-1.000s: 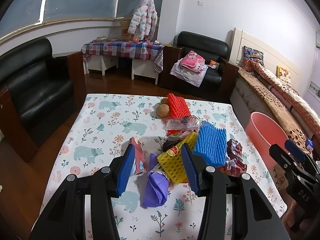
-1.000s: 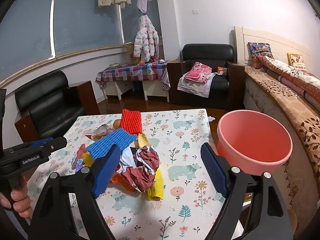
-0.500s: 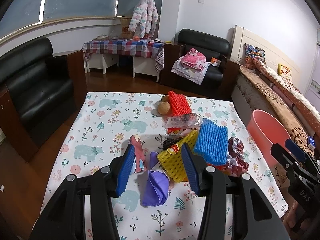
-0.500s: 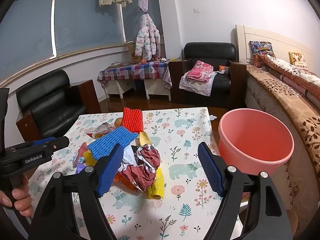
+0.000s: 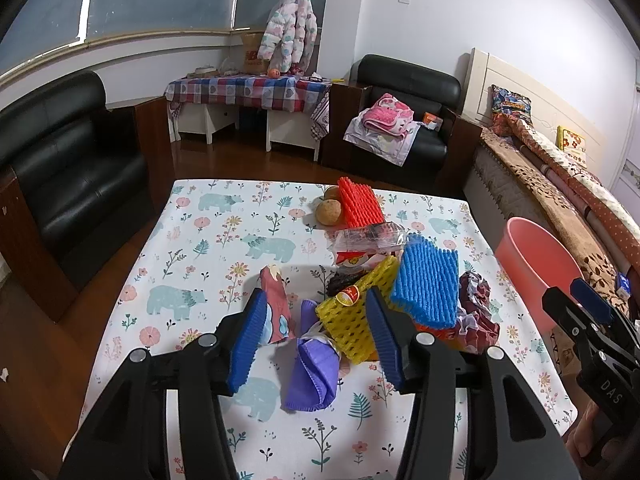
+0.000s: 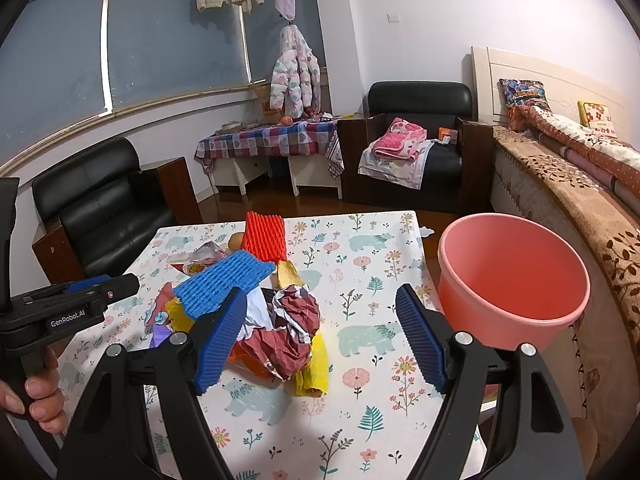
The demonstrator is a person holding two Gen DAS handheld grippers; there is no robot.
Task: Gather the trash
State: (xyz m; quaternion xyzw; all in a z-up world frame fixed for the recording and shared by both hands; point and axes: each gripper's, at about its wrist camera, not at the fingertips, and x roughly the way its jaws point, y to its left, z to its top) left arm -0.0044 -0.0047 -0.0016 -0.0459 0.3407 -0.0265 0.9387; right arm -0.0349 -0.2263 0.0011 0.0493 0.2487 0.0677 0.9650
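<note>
The trash pile (image 5: pixel 384 280) sits right of centre on the table (image 5: pixel 208 240), whose left half lies bare; the pink bucket (image 6: pixel 516 280) stands off its right edge. Both grippers hover at the near edge, tilted down: the left gripper (image 5: pixel 316 340), jaws just widened, spread with nothing pinched, the right gripper (image 6: pixel 320 340) spread and empty.

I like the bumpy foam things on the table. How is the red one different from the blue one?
The red foam net is red and lies at the far end of the pile, beside the potatoes. The blue foam net is blue, nearer, and rests on top of the other trash, propped on the yellow foam net. Both are ribbed foam sleeves lying loose on the tablecloth, and no gripper holds either.
</note>
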